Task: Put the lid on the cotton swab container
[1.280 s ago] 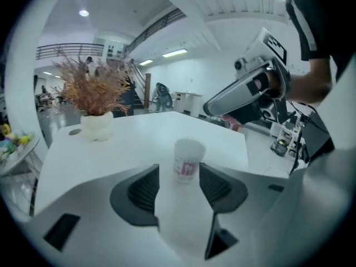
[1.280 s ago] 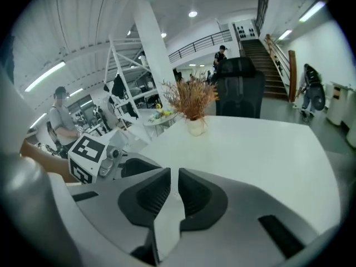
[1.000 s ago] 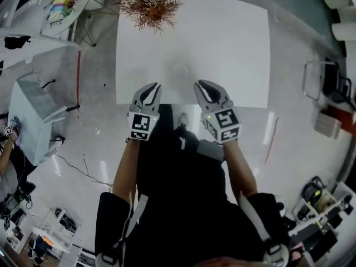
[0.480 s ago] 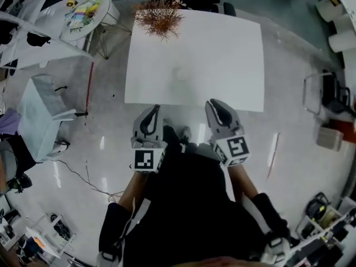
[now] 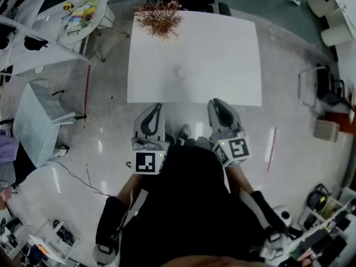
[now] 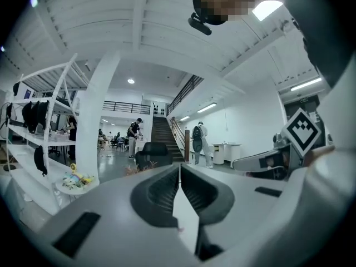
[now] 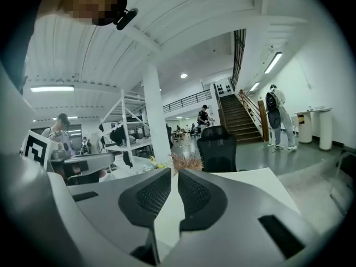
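Note:
A small, pale, see-through round thing (image 5: 179,72), probably the cotton swab container, sits alone near the middle of the white table (image 5: 222,49). I cannot make out a lid. Both grippers hang short of the table's near edge, close to the person's body and well back from the container. The left gripper (image 5: 156,106) (image 6: 179,168) is shut, its pads touching, with nothing in it. On the right gripper (image 5: 216,102) (image 7: 174,172) a narrow slit shows between the pads, and nothing is between them.
A dry, spiky brown plant (image 5: 160,16) (image 7: 186,161) stands at the table's far left corner. A black chair (image 7: 217,146) is pushed up behind the far edge. Grey floor surrounds the table, with shelving and other tables (image 5: 78,10) off to the left.
Both grippers have pulled back from over the table's near edge toward the body. The left jaws, slightly apart a second ago, have closed. The head view has shifted a little.

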A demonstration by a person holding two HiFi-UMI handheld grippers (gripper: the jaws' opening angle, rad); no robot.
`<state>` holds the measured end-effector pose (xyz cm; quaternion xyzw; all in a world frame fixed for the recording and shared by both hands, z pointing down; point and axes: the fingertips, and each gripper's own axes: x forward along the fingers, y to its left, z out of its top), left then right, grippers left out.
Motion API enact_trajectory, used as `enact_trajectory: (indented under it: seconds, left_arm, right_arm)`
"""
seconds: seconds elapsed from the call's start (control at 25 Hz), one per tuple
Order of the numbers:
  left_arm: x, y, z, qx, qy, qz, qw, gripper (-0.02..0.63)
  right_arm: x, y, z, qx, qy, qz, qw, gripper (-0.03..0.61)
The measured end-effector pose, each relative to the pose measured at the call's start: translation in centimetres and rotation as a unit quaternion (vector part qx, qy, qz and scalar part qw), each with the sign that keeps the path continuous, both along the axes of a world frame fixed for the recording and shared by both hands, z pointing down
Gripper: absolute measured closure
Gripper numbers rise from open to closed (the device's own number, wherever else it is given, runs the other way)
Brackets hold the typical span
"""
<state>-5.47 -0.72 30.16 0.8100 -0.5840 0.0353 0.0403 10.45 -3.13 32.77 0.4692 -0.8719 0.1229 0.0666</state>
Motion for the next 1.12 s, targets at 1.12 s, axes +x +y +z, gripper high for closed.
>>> enact_trajectory:
  seconds: [1.12]
  left_arm:
    - [-1.0, -1.0, 0.8, -0.003, 0.025, 0.030, 0.9992, 0.600]
  right_arm:
    - [-2.0, 0.9, 0.5, -0.012, -0.002, 0.045, 0.999, 0.568]
